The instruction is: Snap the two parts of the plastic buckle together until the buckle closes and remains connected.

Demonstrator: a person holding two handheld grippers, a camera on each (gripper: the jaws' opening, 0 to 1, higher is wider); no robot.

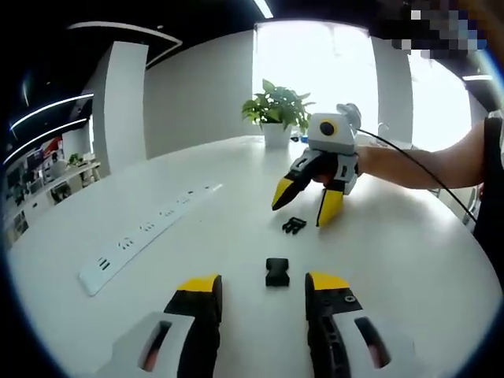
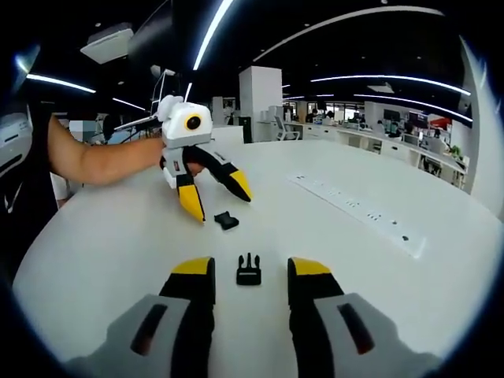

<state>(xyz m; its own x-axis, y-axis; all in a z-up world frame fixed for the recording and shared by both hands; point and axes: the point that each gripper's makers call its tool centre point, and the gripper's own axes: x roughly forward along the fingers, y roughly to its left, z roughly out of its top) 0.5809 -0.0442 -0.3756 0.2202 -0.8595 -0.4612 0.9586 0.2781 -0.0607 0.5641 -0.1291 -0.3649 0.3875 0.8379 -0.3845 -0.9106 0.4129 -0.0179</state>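
A wide, round white table [image 1: 409, 260] carried both buckle parts, lying apart. In the left gripper view the socket part [image 1: 276, 272] lay just ahead of the left tongs [image 1: 262, 290], whose jaws stood wide open and empty. Farther off, the pronged part [image 1: 293, 225] lay beside the right tongs [image 1: 306, 209], also spread open and holding nothing. A long white power strip [image 1: 146, 235] ran along the table's left side, a potted plant [image 1: 276, 110] stood at the far edge against bright windows, and office desks filled the room beyond

black buckle socket [image 1: 276, 272], pronged half [image 1: 293, 225], apart
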